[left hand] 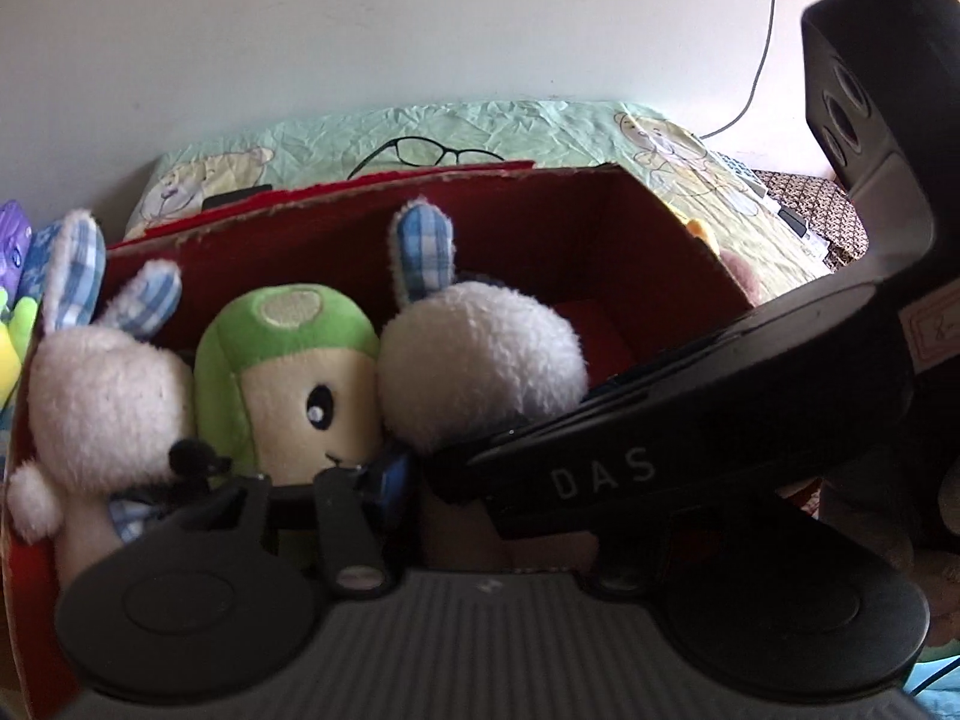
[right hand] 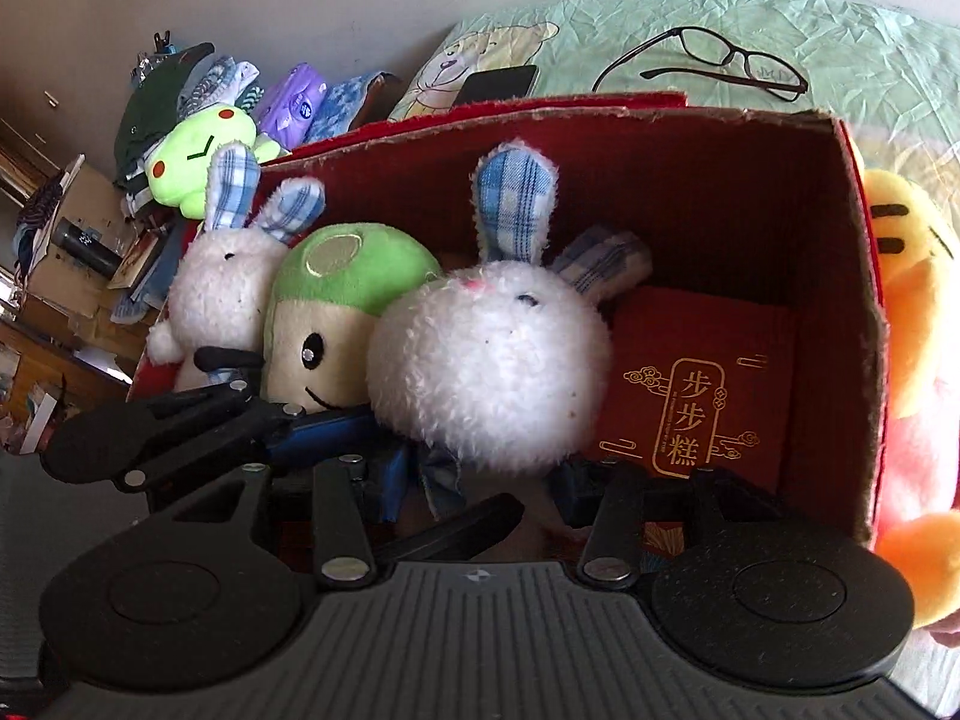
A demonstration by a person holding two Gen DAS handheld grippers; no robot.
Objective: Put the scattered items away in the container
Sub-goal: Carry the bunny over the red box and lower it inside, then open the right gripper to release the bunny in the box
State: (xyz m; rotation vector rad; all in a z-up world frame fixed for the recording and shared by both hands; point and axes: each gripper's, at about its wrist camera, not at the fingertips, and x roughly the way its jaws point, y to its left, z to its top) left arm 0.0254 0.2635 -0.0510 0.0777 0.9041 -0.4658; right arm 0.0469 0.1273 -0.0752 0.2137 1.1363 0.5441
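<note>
A red cardboard box (right hand: 720, 192) stands on the bed and holds three plush toys. One white bunny with blue plaid ears (right hand: 486, 360) lies in the middle. A green-capped doll (right hand: 336, 312) and a second white bunny (right hand: 222, 294) are to its left. My right gripper (right hand: 480, 480) reaches into the box. Its blue fingertips stand on either side of the middle bunny's body, with a gap showing on the right side. My left gripper (left hand: 474, 480) also points into the box beside the doll (left hand: 288, 372). The right gripper's black body (left hand: 600, 468) hides its right finger.
A flat red packet with gold lettering (right hand: 690, 396) lies on the box floor at the right. An orange and yellow plush (right hand: 912, 360) leans outside the right wall. A green frog plush (right hand: 198, 150) sits beyond the left end. Glasses (right hand: 708, 60) and a phone (right hand: 498, 84) lie on the sheet behind.
</note>
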